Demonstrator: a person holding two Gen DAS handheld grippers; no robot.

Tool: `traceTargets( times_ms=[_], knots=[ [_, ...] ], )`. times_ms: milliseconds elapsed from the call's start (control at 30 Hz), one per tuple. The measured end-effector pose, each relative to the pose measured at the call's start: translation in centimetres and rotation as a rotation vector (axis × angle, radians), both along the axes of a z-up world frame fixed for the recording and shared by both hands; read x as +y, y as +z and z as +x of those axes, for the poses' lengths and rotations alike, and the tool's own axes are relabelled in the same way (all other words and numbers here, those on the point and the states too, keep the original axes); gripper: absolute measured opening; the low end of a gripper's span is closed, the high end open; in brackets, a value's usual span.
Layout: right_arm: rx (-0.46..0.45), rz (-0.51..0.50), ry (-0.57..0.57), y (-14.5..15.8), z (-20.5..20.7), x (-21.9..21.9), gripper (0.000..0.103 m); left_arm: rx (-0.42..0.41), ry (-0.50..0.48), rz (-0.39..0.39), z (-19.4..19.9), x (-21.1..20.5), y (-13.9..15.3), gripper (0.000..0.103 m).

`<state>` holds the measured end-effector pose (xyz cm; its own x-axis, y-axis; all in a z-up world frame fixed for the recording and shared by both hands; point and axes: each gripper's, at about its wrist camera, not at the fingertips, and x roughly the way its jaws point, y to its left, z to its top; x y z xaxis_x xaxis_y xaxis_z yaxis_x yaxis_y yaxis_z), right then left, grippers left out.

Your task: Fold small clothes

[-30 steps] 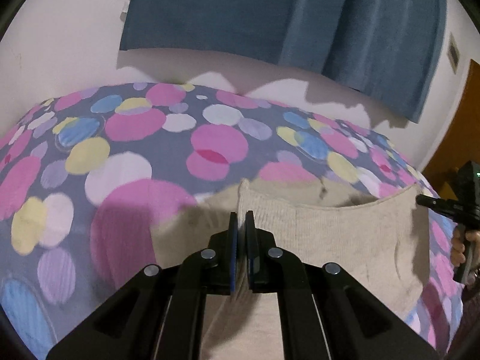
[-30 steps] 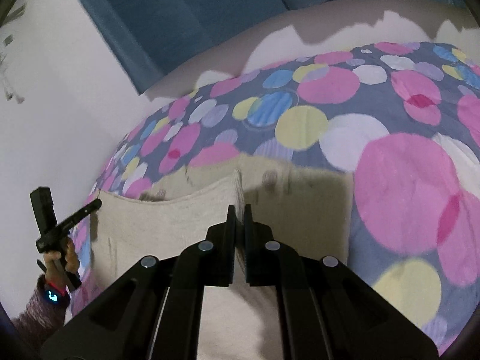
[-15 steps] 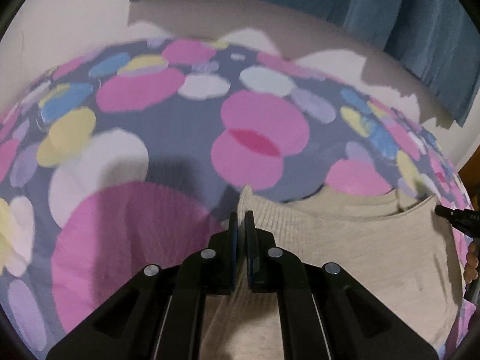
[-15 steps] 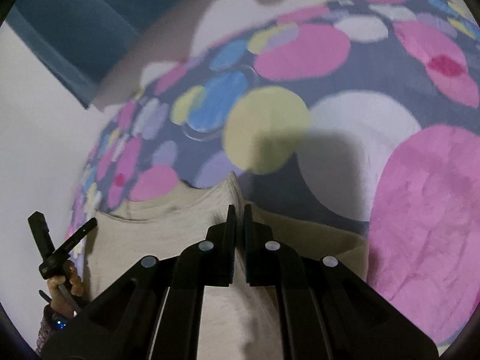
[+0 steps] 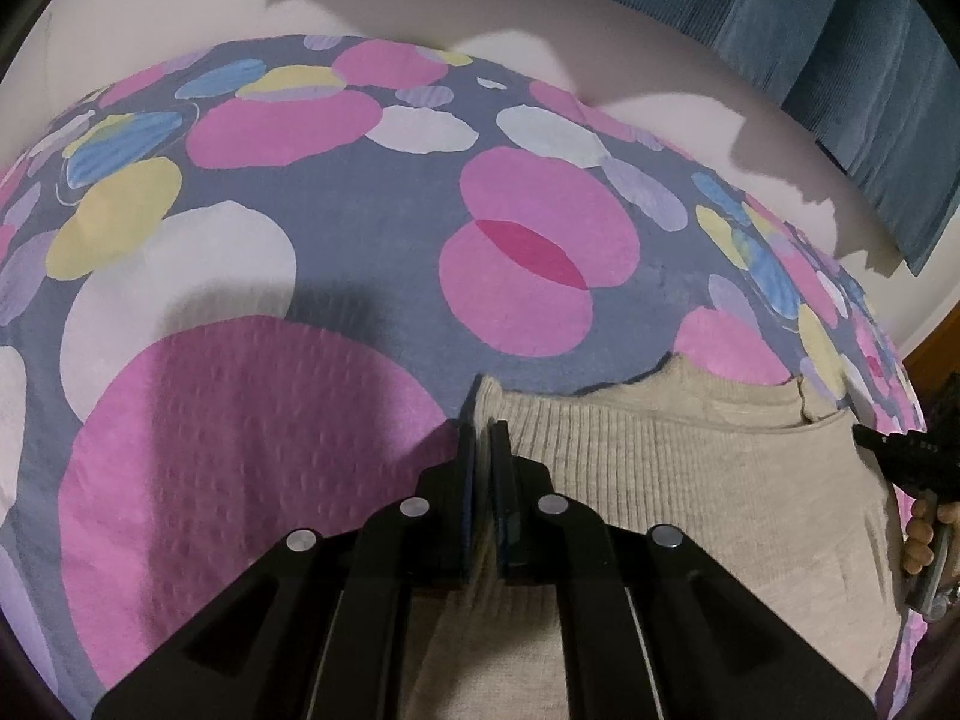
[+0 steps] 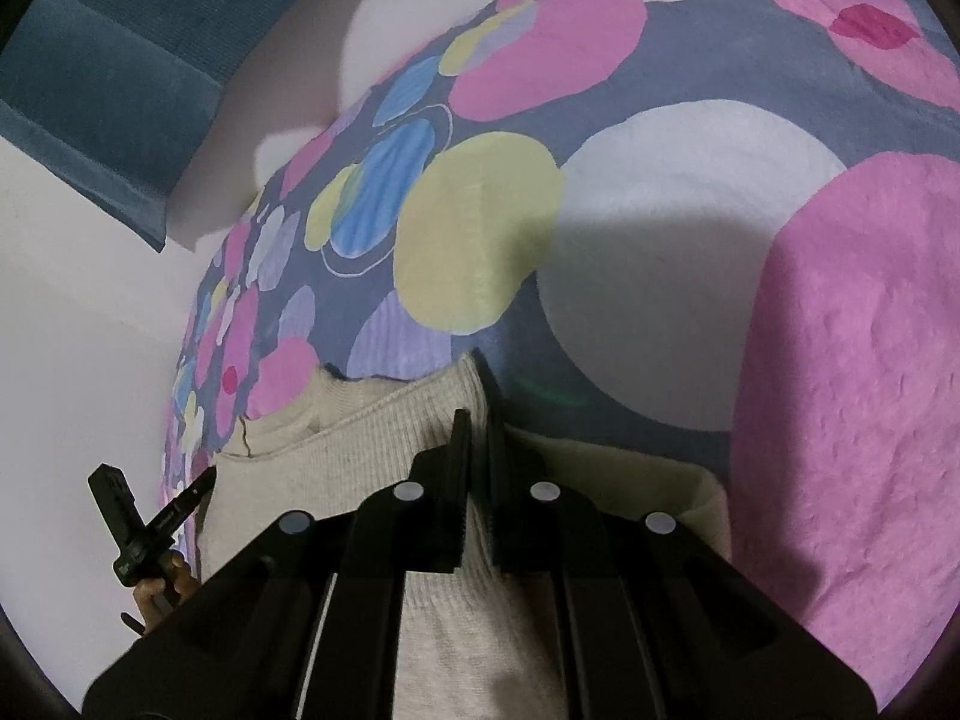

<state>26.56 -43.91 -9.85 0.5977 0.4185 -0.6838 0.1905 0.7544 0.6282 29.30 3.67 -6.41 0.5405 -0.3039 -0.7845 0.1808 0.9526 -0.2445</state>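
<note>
A beige ribbed knit garment (image 5: 690, 480) lies on the spotted bedspread (image 5: 300, 276), its near half doubled over onto the far half. My left gripper (image 5: 483, 432) sits low over the bed with the garment's left corner between its jaws, which are opening, the pads still on the knit. In the right wrist view my right gripper (image 6: 478, 420) is shut on the other corner of the same garment (image 6: 360, 468). Each view shows the opposite gripper at the garment's far side: the right gripper (image 5: 862, 435) and the left gripper (image 6: 209, 473), each held by a hand.
The bedspread (image 6: 660, 210) of pink, yellow, blue and white circles stretches ahead of both grippers. A white wall and a blue curtain (image 5: 840, 48) stand behind the bed. The same curtain (image 6: 90, 90) fills the upper left of the right wrist view.
Both grippers have come down and forward with the garment's edge, which now rests on the bed over its other layer. The gap between the left jaws looks slightly wider.
</note>
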Motion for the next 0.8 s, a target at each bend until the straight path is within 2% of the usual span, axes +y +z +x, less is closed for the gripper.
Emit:
traceTargets(
  times_ms=[100, 133, 167, 233, 300, 333, 400, 433, 567, 633, 700, 800],
  knots=[
    [0.009, -0.014, -0.009, 0.4, -0.3, 0.1, 0.01, 0.005, -0.005, -0.012, -0.6, 0.6, 0.7, 0.023],
    [0.011, -0.018, -0.015, 0.6, -0.4, 0.0, 0.015, 0.004, -0.009, -0.02, -1.0, 1.0, 1.0, 0.033],
    [0.012, -0.03, -0.03, 1.1, -0.7, 0.1, 0.017, 0.005, -0.013, -0.036, -1.5, 1.4, 1.5, 0.047],
    [-0.001, -0.05, -0.049, 2.3, -1.4, 0.5, 0.028, -0.005, -0.016, -0.071, -2.7, 2.3, 2.4, 0.062],
    [-0.047, -0.032, -0.033, 3.6, -1.9, 1.6, 0.036, -0.037, -0.016, -0.093, -4.2, 3.3, 3.4, 0.069],
    [-0.068, -0.016, -0.02, 4.2, -2.1, 2.5, 0.047, -0.041, -0.018, -0.106, -4.9, 3.8, 3.8, 0.075],
    [-0.106, 0.025, 0.023, 5.2, -2.3, 4.8, 0.059, -0.027, -0.025, -0.168, -6.3, 5.1, 4.1, 0.076],
    [-0.111, 0.04, 0.051, 5.4, -2.2, 6.0, 0.061, -0.02, -0.026, -0.185, -6.8, 5.3, 4.1, 0.076],
    [-0.095, 0.109, 0.192, 5.0, -0.6, 12.6, 0.064, 0.016, -0.022, -0.201, -9.0, 6.3, 3.1, 0.076],
    [-0.083, 0.102, 0.241, 4.6, 0.4, 15.7, 0.065, 0.021, -0.005, -0.199, -9.6, 6.7, 2.8, 0.076],
    [-0.067, 0.091, 0.257, 3.7, 1.5, 17.7, 0.065, 0.02, 0.012, -0.204, -10.1, 7.2, 2.4, 0.076],
    [0.02, 0.079, 0.249, 0.9, 2.9, 19.2, 0.069, 0.053, 0.035, -0.223, -10.4, 8.0, 1.4, 0.076]
  ],
)
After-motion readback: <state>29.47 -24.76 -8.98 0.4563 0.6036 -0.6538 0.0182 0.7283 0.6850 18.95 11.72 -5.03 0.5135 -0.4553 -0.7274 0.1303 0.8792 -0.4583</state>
